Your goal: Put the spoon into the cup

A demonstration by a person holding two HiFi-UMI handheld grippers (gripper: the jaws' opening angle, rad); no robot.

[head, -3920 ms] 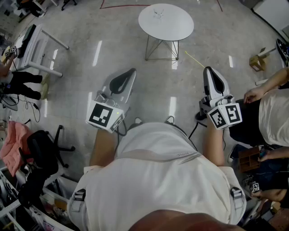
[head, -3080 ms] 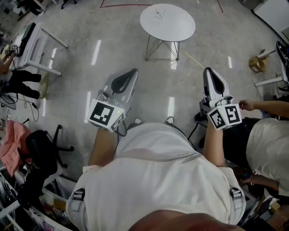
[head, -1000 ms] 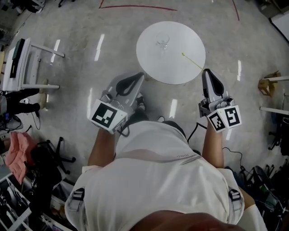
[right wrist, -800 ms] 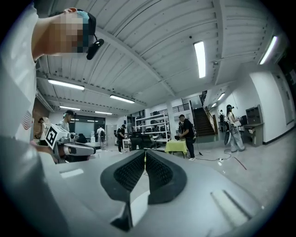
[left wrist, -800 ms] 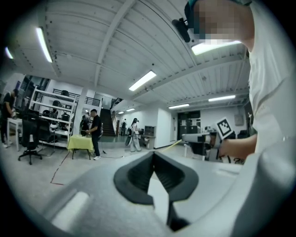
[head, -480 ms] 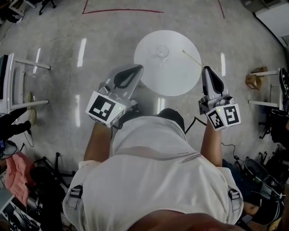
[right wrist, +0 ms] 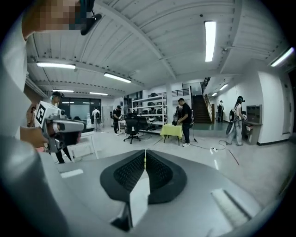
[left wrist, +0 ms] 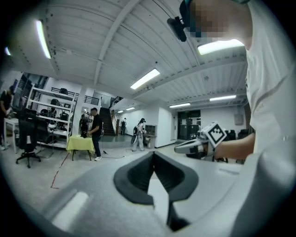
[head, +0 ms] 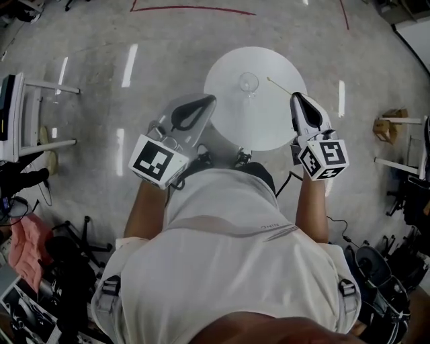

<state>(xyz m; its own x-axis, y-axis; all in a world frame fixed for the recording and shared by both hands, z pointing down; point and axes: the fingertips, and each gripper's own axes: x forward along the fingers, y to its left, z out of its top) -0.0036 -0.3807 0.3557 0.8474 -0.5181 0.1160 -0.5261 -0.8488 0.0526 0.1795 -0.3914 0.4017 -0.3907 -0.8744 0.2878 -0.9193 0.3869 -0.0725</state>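
Note:
In the head view a round white table (head: pixel 252 124) stands just ahead of me. On its far part stands a clear stemmed glass cup (head: pixel 248 82). To its right lies the spoon (head: pixel 279 86), thin and pale yellow. My right gripper (head: pixel 295 98) is shut and empty, its tip over the table's right side just short of the spoon. My left gripper (head: pixel 209 99) is shut and empty at the table's left edge. The left gripper view shows its jaws (left wrist: pixel 153 153) meeting; the right gripper view shows the right gripper (right wrist: pixel 145 152) likewise. Neither gripper view shows the cup or spoon.
White desks (head: pixel 40 87) stand on the grey floor at left, a cardboard box (head: pixel 391 124) at right, a red floor line (head: pixel 195 9) beyond the table. Chairs, bags and cables crowd the lower corners. People stand by a yellow-green table (right wrist: pixel 172 131) in the hall.
The table has come nearer as I walked up to it. My right gripper has swung in over the table's right side toward the spoon; the left has reached the table's left edge.

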